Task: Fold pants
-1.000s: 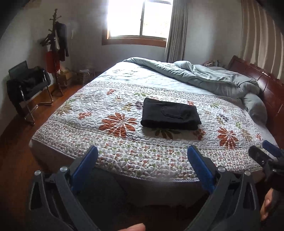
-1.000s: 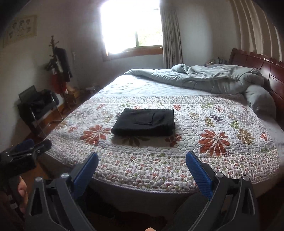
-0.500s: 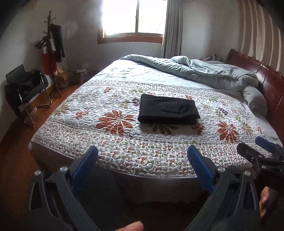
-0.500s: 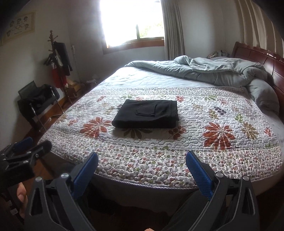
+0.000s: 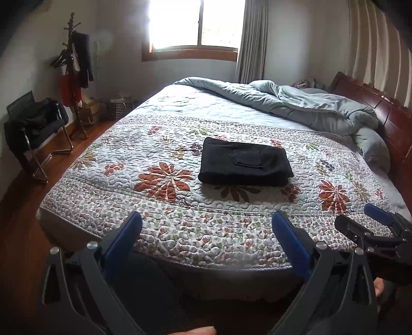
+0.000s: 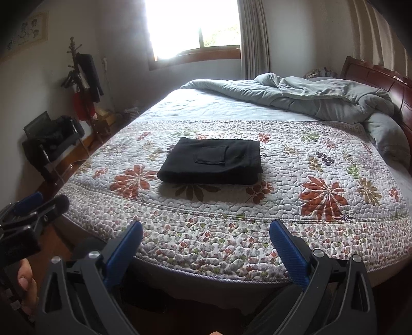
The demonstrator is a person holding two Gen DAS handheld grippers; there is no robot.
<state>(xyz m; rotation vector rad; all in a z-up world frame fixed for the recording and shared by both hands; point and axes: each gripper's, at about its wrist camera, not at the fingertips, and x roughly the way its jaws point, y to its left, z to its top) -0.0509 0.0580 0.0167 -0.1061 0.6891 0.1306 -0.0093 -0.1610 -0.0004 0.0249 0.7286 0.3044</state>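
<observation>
Bedroom, as I see it from both wrist cameras.

Pants [image 5: 246, 162]: black, folded into a flat rectangle with a pocket facing up, lying on the quilt near the middle of the bed, well apart from both grippers.

Quilt [image 5: 159, 206]: white, stitched, with red and brown flower print, covering the near part of the bed [image 6: 231, 273].

Duvet [image 5: 309, 108]: grey-blue, bunched toward the headboard [image 5: 381, 108], which is dark red wood on the right.

Window [image 5: 195, 23]: bright, wood-framed, on the far wall, with a grey curtain [image 5: 251, 38] at its right side.

Coat rack [image 5: 74, 67]: in the far left corner, with dark and red clothes hanging.

Chair [image 5: 36, 128]: black, metal-legged, against the left wall, with dark items piled on it.

Floor [image 5: 15, 206]: reddish wood.

Left gripper [image 5: 206, 232]: I hold it off the bed's near edge, blue-padded fingers spread wide, nothing between them.

Right gripper [image 6: 206, 235]: beside it, fingers likewise wide and empty.
</observation>
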